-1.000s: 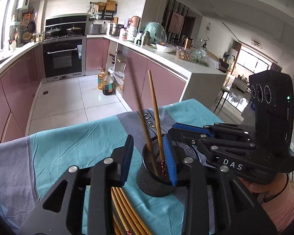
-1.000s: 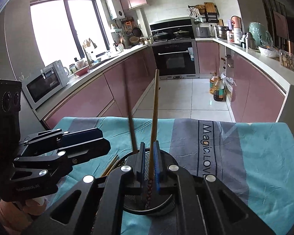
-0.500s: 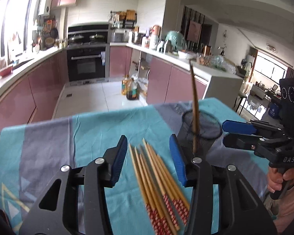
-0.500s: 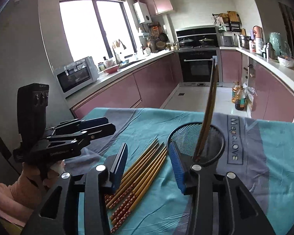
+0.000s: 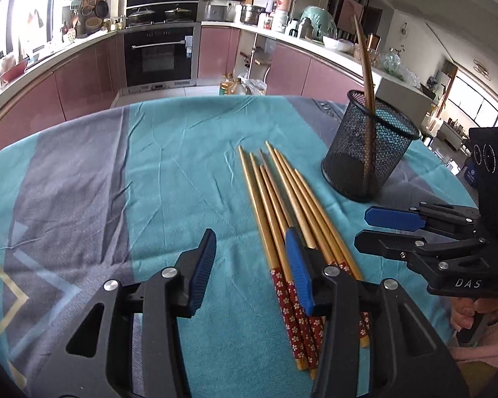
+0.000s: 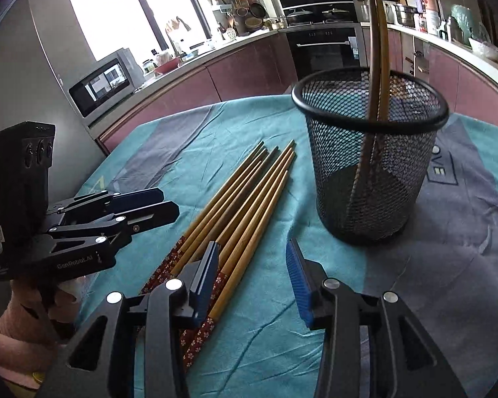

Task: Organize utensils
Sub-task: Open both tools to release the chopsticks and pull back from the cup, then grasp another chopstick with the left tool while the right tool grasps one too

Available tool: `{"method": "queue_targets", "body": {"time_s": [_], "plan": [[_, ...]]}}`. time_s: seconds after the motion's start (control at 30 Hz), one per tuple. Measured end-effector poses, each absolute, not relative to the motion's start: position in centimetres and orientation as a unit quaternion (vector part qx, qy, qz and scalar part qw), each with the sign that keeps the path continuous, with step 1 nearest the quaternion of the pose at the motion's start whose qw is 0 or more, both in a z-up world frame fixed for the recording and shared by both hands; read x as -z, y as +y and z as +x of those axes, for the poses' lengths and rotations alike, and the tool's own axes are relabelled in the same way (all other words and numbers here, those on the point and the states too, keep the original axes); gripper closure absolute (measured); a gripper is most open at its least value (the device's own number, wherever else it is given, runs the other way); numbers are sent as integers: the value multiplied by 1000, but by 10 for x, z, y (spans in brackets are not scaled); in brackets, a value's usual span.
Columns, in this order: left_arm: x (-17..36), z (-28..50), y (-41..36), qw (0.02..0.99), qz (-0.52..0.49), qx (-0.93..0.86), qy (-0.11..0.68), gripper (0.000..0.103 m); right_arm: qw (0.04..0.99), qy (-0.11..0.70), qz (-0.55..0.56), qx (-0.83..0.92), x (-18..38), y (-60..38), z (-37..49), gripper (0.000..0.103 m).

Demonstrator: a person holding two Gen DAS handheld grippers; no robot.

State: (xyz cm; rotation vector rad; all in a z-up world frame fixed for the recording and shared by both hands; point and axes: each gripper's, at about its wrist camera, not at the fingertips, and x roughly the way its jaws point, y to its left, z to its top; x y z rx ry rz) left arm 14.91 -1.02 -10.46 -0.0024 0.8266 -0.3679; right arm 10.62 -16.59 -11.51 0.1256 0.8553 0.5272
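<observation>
Several wooden chopsticks with red flowered ends lie side by side on the teal and grey tablecloth. Right of them stands a black mesh cup holding two upright chopsticks. My left gripper is open and empty, low over the bundle's near left side. My right gripper is open too, between the chopsticks and the cup, its left finger over the bundle. Each gripper shows in the other's view: the right gripper and the left gripper.
The cloth-covered table ends just behind the cup. Beyond it are pink kitchen cabinets, an oven and a microwave. A hand in a pink sleeve holds the right gripper's handle.
The right gripper let go of the chopstick it held over the cup; it now stands in the cup. Both grippers opened, drew back from the cup and came down toward the bundle.
</observation>
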Motion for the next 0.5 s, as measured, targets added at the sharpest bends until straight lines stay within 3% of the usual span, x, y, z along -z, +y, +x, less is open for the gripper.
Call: {"method": "queue_targets", "body": {"time_s": [0.5], "plan": [[124, 151, -26, 891, 14, 173, 420, 67, 871, 422, 56, -245, 124, -151, 109, 72]]}}
